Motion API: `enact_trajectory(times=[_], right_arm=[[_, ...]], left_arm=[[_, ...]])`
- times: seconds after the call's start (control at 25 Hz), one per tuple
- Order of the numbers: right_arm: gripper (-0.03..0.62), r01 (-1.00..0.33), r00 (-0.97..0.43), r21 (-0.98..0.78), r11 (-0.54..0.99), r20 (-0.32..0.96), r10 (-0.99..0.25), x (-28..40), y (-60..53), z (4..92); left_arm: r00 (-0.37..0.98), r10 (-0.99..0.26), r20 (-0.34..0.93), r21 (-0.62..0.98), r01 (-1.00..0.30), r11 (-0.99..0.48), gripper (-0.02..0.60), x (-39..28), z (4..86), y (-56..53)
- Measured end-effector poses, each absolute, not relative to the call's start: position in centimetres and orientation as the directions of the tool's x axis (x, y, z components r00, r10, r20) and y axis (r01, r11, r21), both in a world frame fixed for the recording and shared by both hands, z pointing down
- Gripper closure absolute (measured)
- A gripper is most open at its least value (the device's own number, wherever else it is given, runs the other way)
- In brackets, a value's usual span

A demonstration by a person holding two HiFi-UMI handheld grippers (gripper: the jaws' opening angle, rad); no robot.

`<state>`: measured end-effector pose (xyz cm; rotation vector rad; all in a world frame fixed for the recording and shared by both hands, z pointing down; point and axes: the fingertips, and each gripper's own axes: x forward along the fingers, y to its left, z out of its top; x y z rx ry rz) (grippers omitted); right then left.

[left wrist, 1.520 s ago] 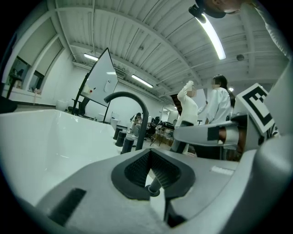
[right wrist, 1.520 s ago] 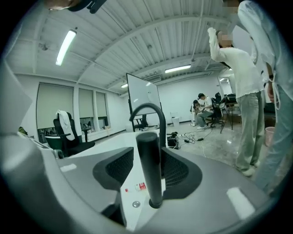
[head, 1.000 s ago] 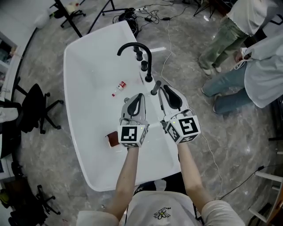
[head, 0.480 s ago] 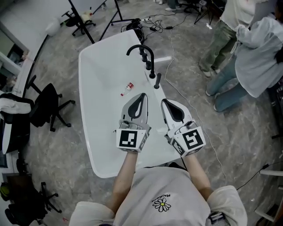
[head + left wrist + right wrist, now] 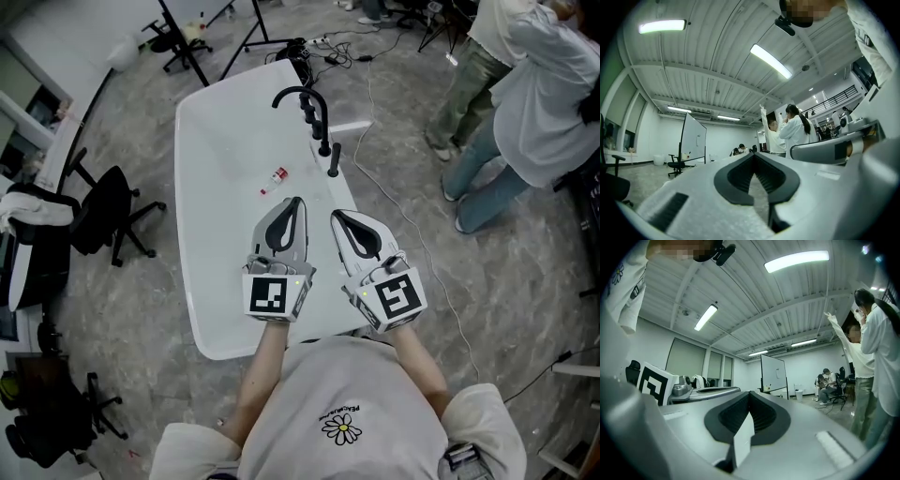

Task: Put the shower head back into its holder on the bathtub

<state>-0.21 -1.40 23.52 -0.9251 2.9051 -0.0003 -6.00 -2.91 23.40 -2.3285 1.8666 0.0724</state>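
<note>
Your left gripper (image 5: 293,206) and right gripper (image 5: 339,219) were both closed on nothing. The shower head (image 5: 334,159) stood upright ahead of the right gripper, apparently seated at the bathtub (image 5: 202,309) rim. It looked rigid, smooth and probably slippery, best gripped by its slim handle.

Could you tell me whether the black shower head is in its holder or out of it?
In, it appears: the black shower head stands upright on the white bathtub's rim beside the black tap.

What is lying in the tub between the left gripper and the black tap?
A small red-and-white bottle lies on the floor of the white tub there, as the head view shows.
</note>
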Motion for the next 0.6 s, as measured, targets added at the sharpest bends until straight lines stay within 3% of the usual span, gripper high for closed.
enact_trajectory(times=[0.6], right_arm=[[0.591,-0.551,-0.831,-0.006,0.834,-0.087,-0.550,-0.9,-0.2,23.7]], left_arm=[[0.184,-0.969,-0.165,-0.054,-0.983,-0.178,0.581,-6.5,23.3,-1.5]])
